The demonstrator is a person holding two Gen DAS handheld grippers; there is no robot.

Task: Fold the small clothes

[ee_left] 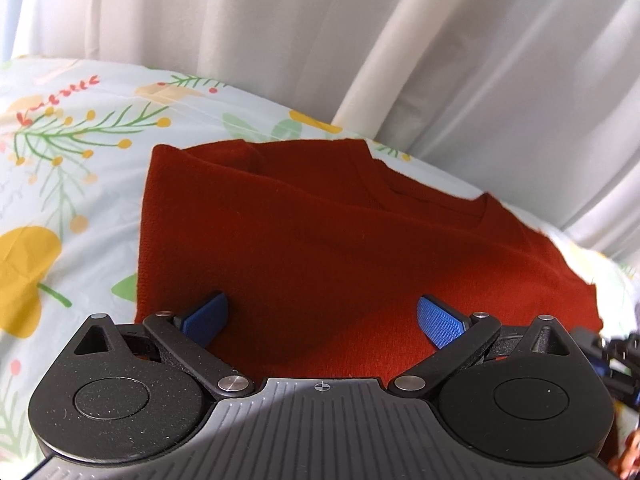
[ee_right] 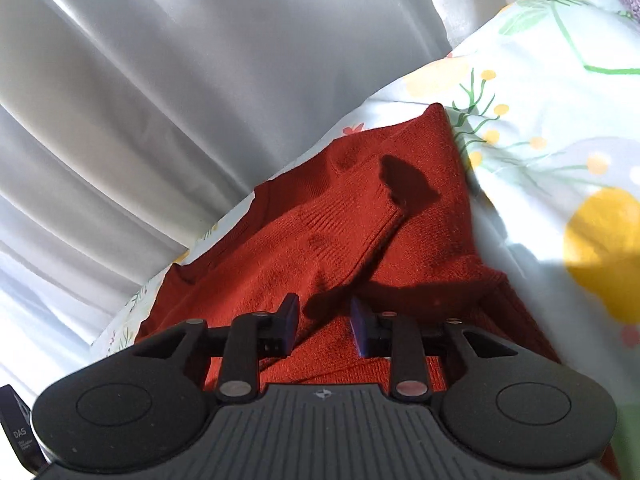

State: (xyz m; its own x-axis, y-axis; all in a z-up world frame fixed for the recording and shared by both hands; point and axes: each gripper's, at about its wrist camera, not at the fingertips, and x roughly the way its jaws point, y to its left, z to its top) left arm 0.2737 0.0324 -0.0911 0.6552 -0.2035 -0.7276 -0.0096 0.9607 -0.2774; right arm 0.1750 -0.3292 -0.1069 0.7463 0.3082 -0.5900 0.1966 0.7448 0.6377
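Red sweater (ee_left: 320, 232) spread on floral bedsheet (ee_left: 72, 168), filling frame centre directly ahead of both tools. Long axis in right wrist view judged lower left to upper right.

Left gripper (ee_left: 322, 320): pads held wide apart over near hem, nothing clamped.

Right gripper (ee_right: 324, 326): pads narrowly apart, knit seen between, not pinched. Folded sleeve (ee_right: 352, 216) noted just beyond.
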